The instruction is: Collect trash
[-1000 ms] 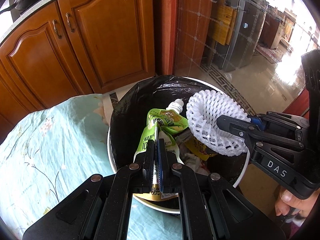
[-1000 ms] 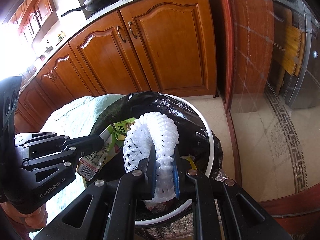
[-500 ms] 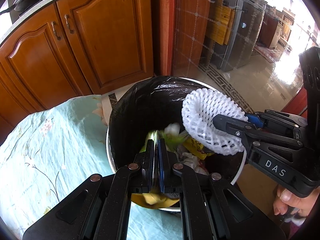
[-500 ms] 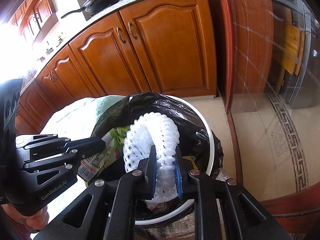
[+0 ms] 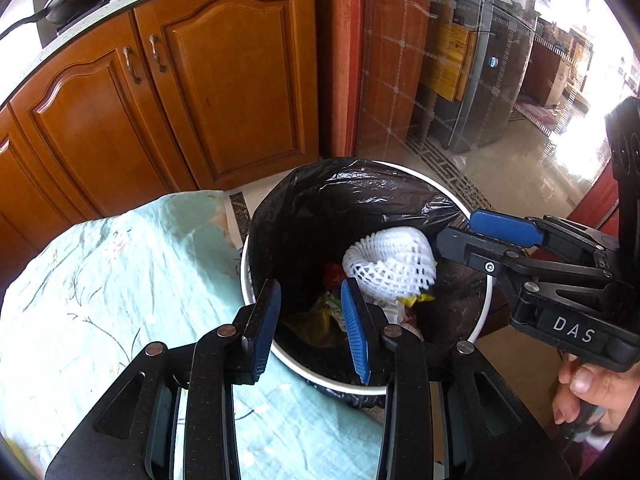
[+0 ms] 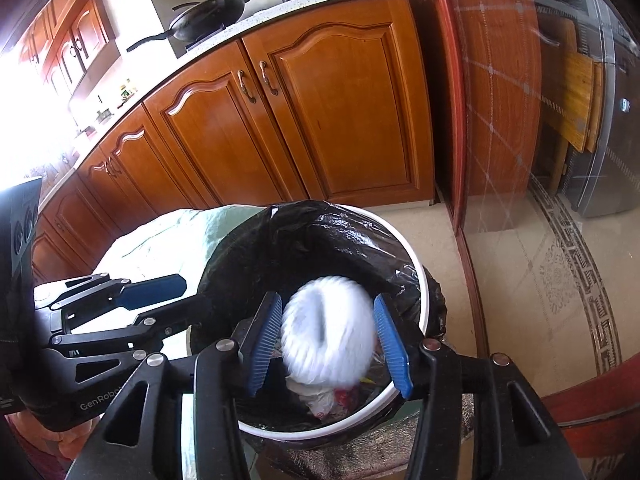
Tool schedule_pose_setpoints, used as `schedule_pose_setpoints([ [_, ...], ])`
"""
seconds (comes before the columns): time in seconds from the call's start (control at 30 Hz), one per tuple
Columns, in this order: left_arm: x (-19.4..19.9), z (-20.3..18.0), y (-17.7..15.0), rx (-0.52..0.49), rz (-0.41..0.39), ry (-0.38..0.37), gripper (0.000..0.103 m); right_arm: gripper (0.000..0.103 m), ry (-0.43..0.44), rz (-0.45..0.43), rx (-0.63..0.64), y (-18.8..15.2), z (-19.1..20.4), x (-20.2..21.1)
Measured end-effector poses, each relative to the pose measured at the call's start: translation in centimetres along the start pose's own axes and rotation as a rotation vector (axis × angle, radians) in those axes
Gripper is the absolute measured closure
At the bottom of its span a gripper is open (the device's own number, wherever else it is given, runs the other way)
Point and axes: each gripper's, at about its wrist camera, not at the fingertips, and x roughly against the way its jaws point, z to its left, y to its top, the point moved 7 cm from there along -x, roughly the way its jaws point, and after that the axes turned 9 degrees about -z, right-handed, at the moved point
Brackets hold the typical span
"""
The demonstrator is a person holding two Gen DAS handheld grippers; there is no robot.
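A white-rimmed bin (image 5: 486, 308) (image 6: 416, 264) with a black liner stands below both grippers. My left gripper (image 5: 310, 292) (image 6: 188, 296) hangs over its near rim, its jaws opening with nothing between them. The green pouch lies blurred among the rubbish (image 5: 320, 316) inside. My right gripper (image 5: 460, 234) (image 6: 326, 308) reaches over the bin from the right, jaws opening too. The white foam net (image 5: 390, 266) (image 6: 326, 332) is loose and blurred, dropping into the bin. In the right wrist view it shows between the blue pads (image 6: 390, 344) without being pressed.
A pale green flowered cloth (image 5: 120, 280) covers the surface left of the bin. Wooden cabinet doors (image 5: 224, 92) stand behind, with a black pan (image 6: 208, 12) on the counter. A glass partition (image 5: 440, 80) is at the right. A person's hand (image 5: 584, 392) grips the right tool.
Both grippers went from shut to open. The green pouch slipped from the left jaws into the bin, and the foam net came free of the right jaws and is falling in.
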Motion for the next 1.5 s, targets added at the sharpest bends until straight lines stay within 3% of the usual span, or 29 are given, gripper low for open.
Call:
schedule_pose_setpoints([
  [0.3,2.8,2.2,-2.1,0.116,-0.043,0.003,0.066,0.052,0.031,-0.051,-0.05,-1.0,0.8,2.1],
  [0.37,3.7,2.6,-2.9,0.151,-0.061,-0.003,0.064,0.047,0.037,-0.078,-0.063,-1.4,1.2,2.9],
  [0.63,6.7,4.2,-6.6,0.25,-0.091,-0.022,0.064,0.042,0.063,-0.155,-0.083,-3.3,3.6,5.7],
  [0.77,8.7,4.7,-8.3,0.279,-0.126,-0.014,0.063,0.031,0.063,-0.185,-0.082,-4.6,5.0,7.1],
  [0.87,10.4,4.9,-9.3,0.295,-0.17,-0.003,0.054,0.015,0.058,-0.22,-0.087,-5.8,5.9,8.1],
  [1.27,16.0,6.3,-14.2,0.34,-0.322,0.092,0.029,0.009,0.001,-0.377,-0.039,-9.8,8.6,12.5],
  [1.4,17.7,6.9,-15.5,0.338,-0.393,0.149,0.014,0.002,-0.015,-0.454,0.015,-11.4,10.0,13.9],
  [1.5,18.8,7.3,-16.5,0.33,-0.429,0.198,0.01,0.001,-0.014,-0.476,0.049,-12.3,10.9,14.3],
])
